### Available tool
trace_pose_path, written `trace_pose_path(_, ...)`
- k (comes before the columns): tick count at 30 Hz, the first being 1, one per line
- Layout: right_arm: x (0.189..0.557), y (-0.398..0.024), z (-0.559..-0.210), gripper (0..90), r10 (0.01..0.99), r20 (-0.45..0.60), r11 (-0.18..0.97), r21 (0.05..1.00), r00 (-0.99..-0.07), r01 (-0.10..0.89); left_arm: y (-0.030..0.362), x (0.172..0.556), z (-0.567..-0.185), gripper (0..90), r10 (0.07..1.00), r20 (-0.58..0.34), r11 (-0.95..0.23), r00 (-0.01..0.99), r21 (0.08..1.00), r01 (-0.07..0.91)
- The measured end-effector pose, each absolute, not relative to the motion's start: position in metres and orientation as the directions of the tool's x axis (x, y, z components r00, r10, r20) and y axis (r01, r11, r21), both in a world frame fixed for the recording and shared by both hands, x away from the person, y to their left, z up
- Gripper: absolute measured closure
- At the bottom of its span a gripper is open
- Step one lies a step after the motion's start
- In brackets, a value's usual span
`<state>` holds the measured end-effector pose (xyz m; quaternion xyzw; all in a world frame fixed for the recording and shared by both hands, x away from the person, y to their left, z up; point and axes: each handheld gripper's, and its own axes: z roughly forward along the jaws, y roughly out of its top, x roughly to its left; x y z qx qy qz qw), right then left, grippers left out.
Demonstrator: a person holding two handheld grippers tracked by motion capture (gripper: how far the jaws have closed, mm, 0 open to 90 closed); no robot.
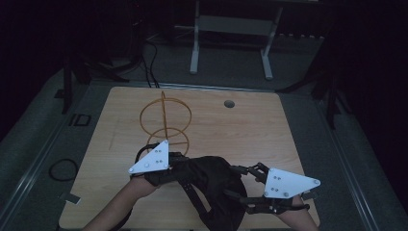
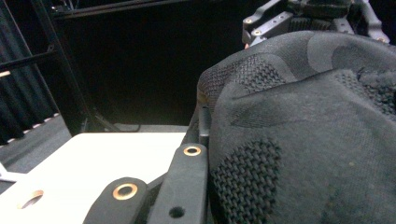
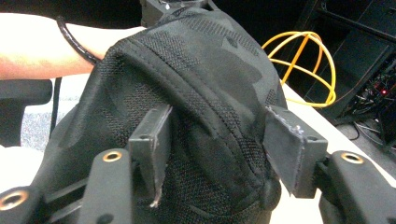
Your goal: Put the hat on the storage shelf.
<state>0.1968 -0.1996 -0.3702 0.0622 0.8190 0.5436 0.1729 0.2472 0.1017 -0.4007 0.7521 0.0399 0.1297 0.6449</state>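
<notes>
Two hand-held tools hold a soft black knitted fabric cap at the near edge of a light wooden counter.

Nearest, the right tool has its jaws apart, straddling a stitched seam of the cap without pinching it. The left tool is pressed into the cap's other side; whether it is clamped I cannot tell, as cloth hides its jaws. The cap looks light, limp and easily crumpled, so the firmer seam or rim seems the best hold. Farther back on the counter stands a yellow wire dome frame.
</notes>
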Motion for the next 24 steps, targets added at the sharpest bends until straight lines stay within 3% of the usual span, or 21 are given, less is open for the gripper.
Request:
trace_pose_path(4,0.197,-0.200,-0.372,52.0,0.280,-0.219,0.395,0.914,-0.935,-0.096,0.102,0.249,-0.401,89.8,0.234,0.139,-0.166,0.962,0.981,-0.101)
trace_pose_path(12,0.197,-0.203,-0.373,85.4,0.293,-0.225,0.398,0.912,-0.929,-0.095,0.100,0.250,-0.401,89.7,0.246,0.128,-0.168,0.961,0.982,-0.088)
trace_pose_path(24,0.198,-0.210,-0.372,88.5,0.321,-0.167,0.342,0.938,-0.932,-0.051,0.094,0.257,-0.402,89.3,0.326,0.145,-0.220,0.934,0.973,-0.075)
